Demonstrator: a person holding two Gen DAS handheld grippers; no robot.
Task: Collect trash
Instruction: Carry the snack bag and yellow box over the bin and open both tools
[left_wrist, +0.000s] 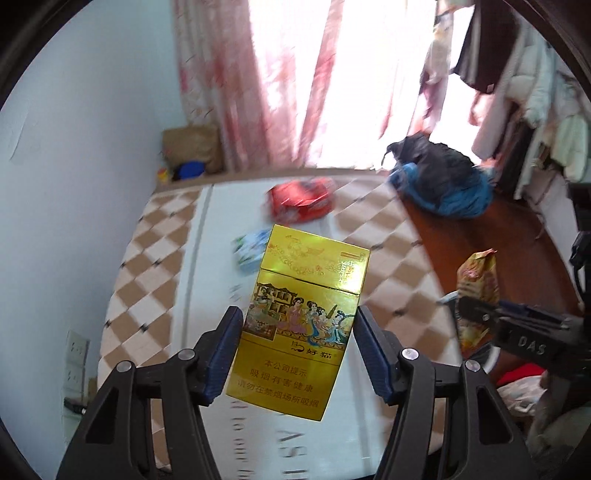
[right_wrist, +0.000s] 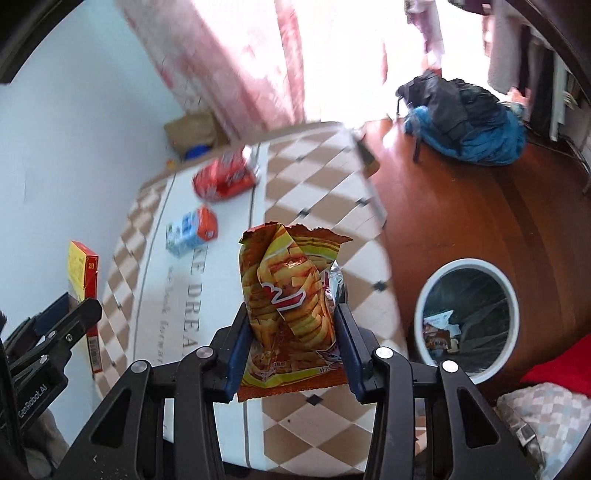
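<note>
Carrying both loads — left tool (left_wrist: 297, 347) clamping the box (left_wrist: 301, 325), right tool (right_wrist: 291, 343) pinching the bag (right_wrist: 291, 291) — I next swing each over the bin (right_wrist: 467, 317) and let go.

A pink curtain (left_wrist: 236, 81) hangs behind the checkered mattress (right_wrist: 317, 177). A black and blue pile of clothes (right_wrist: 465, 118) lies on the wooden floor (right_wrist: 461, 221), near hanging garments (left_wrist: 524, 92).

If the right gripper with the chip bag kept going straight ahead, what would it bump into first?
Probably the mattress: the right hand-held gripper, shut on the chip bag, points across its checkered top. Depth is unclear.
</note>
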